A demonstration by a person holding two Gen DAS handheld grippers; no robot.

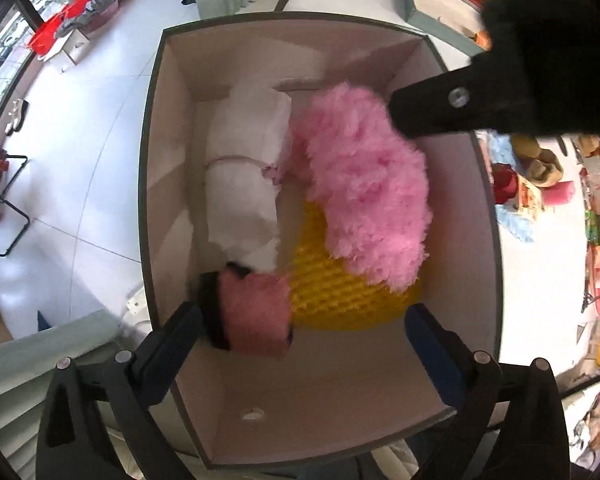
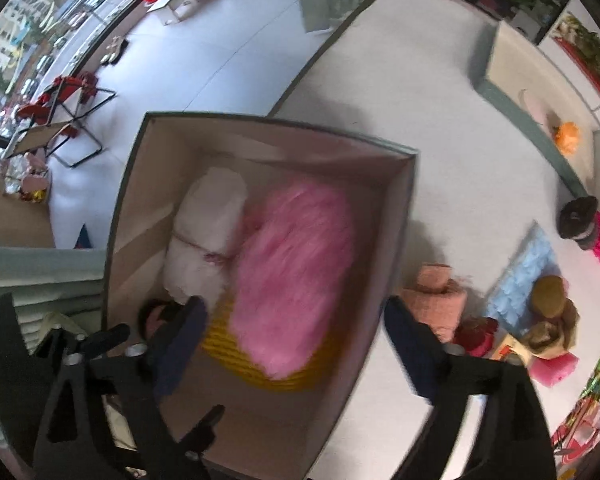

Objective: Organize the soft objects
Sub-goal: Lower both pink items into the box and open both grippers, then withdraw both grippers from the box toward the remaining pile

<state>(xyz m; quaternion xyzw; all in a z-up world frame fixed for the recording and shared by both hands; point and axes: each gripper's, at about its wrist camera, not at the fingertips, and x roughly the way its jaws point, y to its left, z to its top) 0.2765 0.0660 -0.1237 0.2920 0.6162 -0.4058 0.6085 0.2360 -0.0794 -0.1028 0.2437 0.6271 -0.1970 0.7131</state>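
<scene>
An open box (image 1: 152,200) fills the middle of the left wrist view, and the soft things lie packed inside it: a white bundle (image 1: 244,176) tied round its middle along the left wall, a fluffy pink piece (image 1: 368,196) curving down the right of centre, a yellow ridged pad (image 1: 340,292) under the pink one's lower end, and a small pink roll (image 1: 256,312) with a dark end in the lower left of the box. The left gripper (image 1: 300,328) hangs over the box's near end with its jaws spread wide and nothing between them — the small pink roll sits just inside the left finger, the yellow pad between the two tips. In the upper right of that view the right gripper's dark body reaches in over the box rim, touching or just above the fluffy pink piece; which, I cannot tell. The right wrist view is blurred: the right gripper (image 2: 292,320) has its jaws wide apart and empty, the left finger over the box interior near the white bundle's lower end, the right finger outside the box wall, over the white counter (image 2: 400,92). Just beyond that right finger a peach folded towel (image 2: 436,296) lies on the counter beside the box, with a light blue cloth (image 2: 520,264) and other soft things further to the right.
</scene>
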